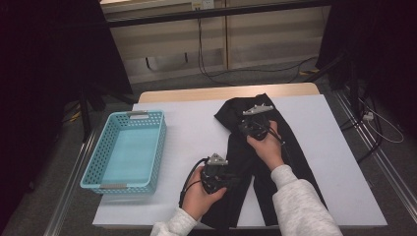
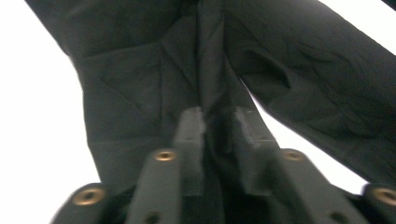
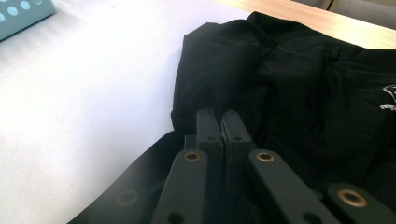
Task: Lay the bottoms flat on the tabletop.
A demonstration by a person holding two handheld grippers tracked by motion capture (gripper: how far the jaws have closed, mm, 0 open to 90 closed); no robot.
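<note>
- Right now: folding step on the black trousers (image 1: 265, 162), which lie flat across the white-covered counter (image 1: 196, 132), waist end far, legs running to the near edge.
- Right gripper (image 1: 254, 127): jaws pressed together; in the right gripper view they pinch a thin layer of cloth near the waist end.
- Left gripper (image 1: 231, 183): at the left leg, low down. In the left gripper view its jaws stand narrow with a ridge of fabric (image 2: 212, 100) between them. Pads look close on the cloth, but a small gap remains; I'd call it not yet clamped.
- Next, my read: the left needs to finish its pinch, then both hands lift together and carry one part over the other. Uneven lift would drag the cloth.
- Blue basket (image 1: 125, 150) sits empty at the left, well apart from the trousers.
- Hard to tell: how many layers each gripper has. Trouser cuffs are hidden behind the sleeves (image 1: 300, 206) at the near edge. White print (image 3: 388, 98) on the cloth is cut off, unreadable.
</note>
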